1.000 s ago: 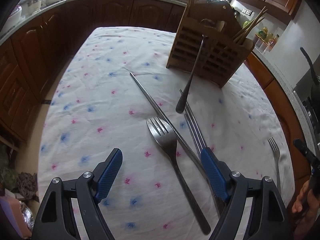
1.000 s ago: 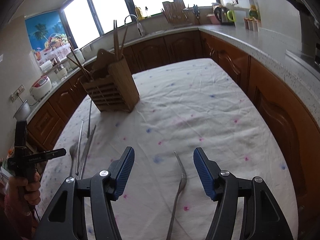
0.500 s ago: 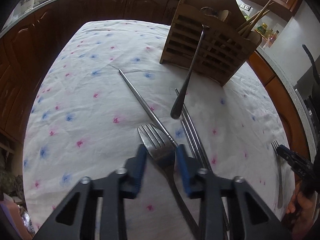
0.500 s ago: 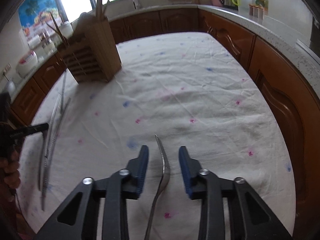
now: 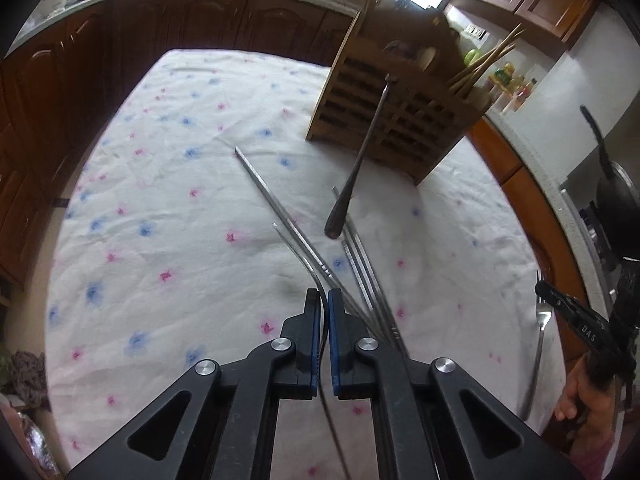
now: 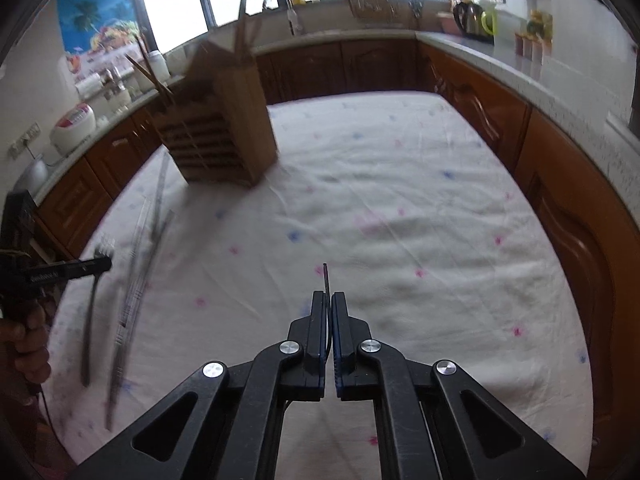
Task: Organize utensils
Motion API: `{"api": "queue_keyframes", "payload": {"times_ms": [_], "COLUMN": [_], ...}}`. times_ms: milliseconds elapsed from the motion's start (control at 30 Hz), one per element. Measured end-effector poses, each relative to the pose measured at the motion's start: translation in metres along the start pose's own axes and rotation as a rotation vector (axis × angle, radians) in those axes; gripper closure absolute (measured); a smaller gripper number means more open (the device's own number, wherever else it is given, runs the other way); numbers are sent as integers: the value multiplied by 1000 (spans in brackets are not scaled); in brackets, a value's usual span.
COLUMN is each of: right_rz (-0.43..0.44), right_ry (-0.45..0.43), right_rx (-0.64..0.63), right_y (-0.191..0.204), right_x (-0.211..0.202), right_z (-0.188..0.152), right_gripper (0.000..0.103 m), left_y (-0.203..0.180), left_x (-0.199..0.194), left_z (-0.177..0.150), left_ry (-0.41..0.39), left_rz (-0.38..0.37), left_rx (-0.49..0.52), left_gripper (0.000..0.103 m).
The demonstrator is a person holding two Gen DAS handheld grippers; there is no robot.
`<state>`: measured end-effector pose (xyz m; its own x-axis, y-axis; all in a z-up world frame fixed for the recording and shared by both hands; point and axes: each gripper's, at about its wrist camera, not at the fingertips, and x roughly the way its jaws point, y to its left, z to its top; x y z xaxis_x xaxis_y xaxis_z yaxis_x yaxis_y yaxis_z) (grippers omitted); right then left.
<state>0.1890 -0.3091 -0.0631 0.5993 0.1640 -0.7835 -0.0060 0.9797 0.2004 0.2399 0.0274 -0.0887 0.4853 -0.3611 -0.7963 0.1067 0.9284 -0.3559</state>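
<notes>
While the wooden utensil holder (image 5: 394, 114) stands upright toward the far end of the flowered tablecloth (image 5: 168, 216), the left gripper (image 5: 324, 300) sits well on the near side of it, its blue pads having just closed, and they now pinch a fork (image 5: 298, 246) edge-on between them, so that the curved head sticks out forward toward the holder and the handle runs back under the gripper. Just right of that fork, also on the near side of the holder, a loose bundle of long metal chopsticks (image 5: 280, 208) lies on the cloth, fanning out toward the holder's base. A dark-handled utensil (image 5: 360, 160) leans out of the holder's slatted front face, its end hanging over the chopsticks; whether it touches them cannot be told. Wooden chopsticks (image 5: 486, 58) stick out of the holder's top at its right side. Farther right, well apart from the holder and near the cloth's edge, the right gripper (image 6: 327, 300) has likewise just closed its pads and grips a second fork (image 6: 326, 276) edge-on, with only a short dark tip showing ahead of the fingertips. From the left wrist view this fork (image 5: 538, 344) appears slanted with its tines toward the holder, beside the hand (image 5: 586, 396) holding the right gripper.
</notes>
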Motion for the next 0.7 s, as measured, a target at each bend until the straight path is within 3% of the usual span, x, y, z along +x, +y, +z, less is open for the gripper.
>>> {"api": "queue_keyframes", "payload": {"times_ms": [367,700], "right_rz": [26,25], "right_ry": [-240,-368], "right_rx": [-49,-130], "right_y": [36,68], "right_x": [-55,-57], "right_z": [31,47], "right_gripper": [101,101], "left_y": [-6,-6], "left_x": [-78,-110], "left_z": [-8,-7], "left_ry": [-153,-238], "left_rz": [-74,-118], "left_rx": [41,22], "left_gripper": [102,102]}}
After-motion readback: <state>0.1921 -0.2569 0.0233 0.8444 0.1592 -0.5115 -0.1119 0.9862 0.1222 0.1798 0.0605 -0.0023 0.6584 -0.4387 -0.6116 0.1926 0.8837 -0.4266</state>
